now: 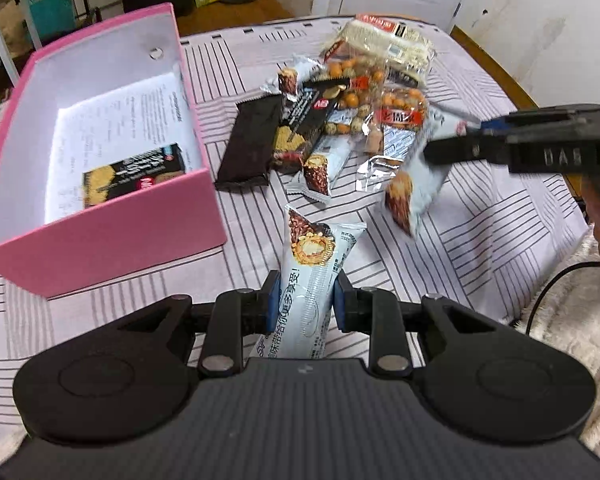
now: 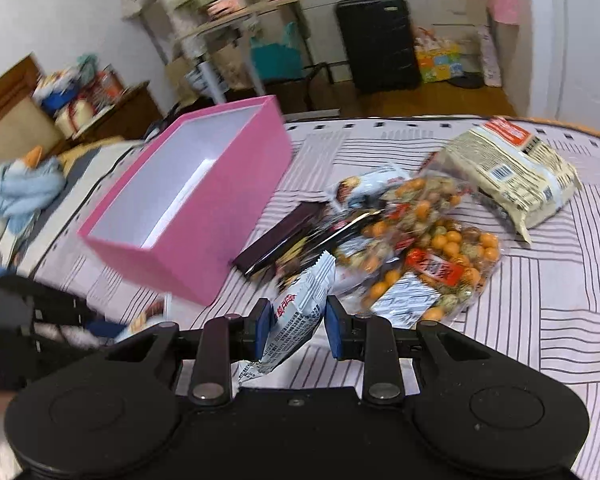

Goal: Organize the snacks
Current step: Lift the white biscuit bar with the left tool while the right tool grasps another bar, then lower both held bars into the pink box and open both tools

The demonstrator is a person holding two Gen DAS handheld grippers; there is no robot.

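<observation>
Over the striped desk (image 1: 480,240), beside the pink box (image 1: 100,236): left gripper (image 1: 306,300) fingers clenching one pale snack bar (image 1: 320,256), right gripper (image 2: 293,326) fingers grasping another pale wrapper (image 2: 300,312), both being carried, seemingly boxward. Next move calling for clearing the box wall, then releasing inside beside the one cookie pack (image 1: 134,178) already lying there. Remaining in the pile: two nut bags (image 2: 432,240), one noodle pack (image 2: 512,172), several bars, exact count unclear.
</observation>
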